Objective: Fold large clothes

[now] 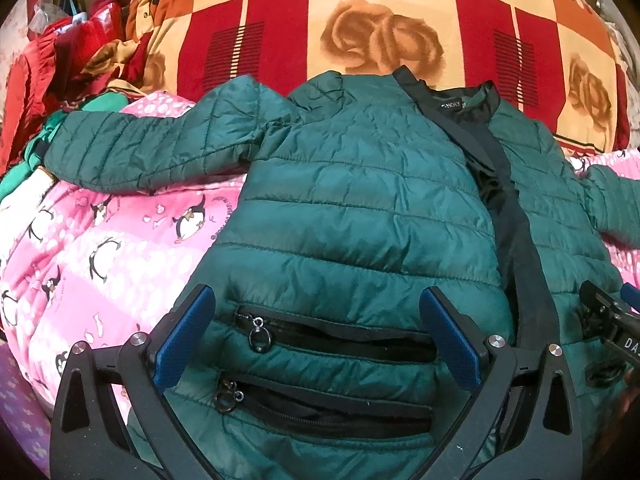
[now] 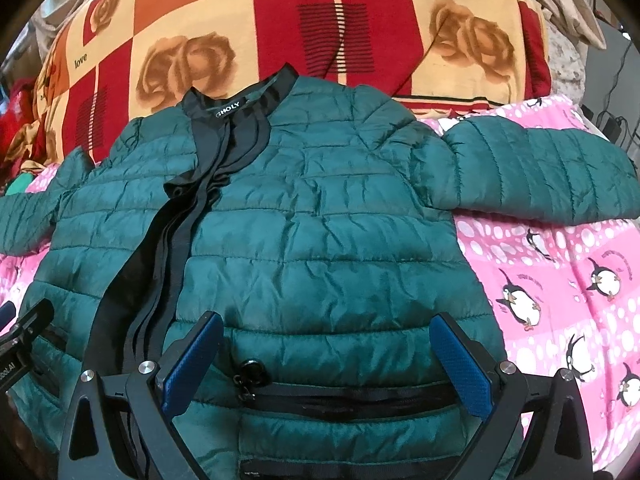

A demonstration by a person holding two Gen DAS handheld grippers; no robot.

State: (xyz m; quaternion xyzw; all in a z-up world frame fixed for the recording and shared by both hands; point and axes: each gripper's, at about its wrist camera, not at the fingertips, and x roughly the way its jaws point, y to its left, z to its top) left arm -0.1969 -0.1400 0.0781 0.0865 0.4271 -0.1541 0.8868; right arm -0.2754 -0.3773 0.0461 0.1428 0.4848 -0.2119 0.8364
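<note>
While one green jacket lies spread front-up on the pink penguin blanket, both tongs gape wide.
Left tongs and right tongs hover over its hem pockets, holding nothing; two sleeves outstretched.

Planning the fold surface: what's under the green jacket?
A pink penguin sheet lies under the jacket, showing on both sides; a rose blanket lies under its collar. The bedding directly beneath the body is covered.

Your left gripper and right gripper sit side by side, jaws spread wide, nothing clamped between them.
</note>
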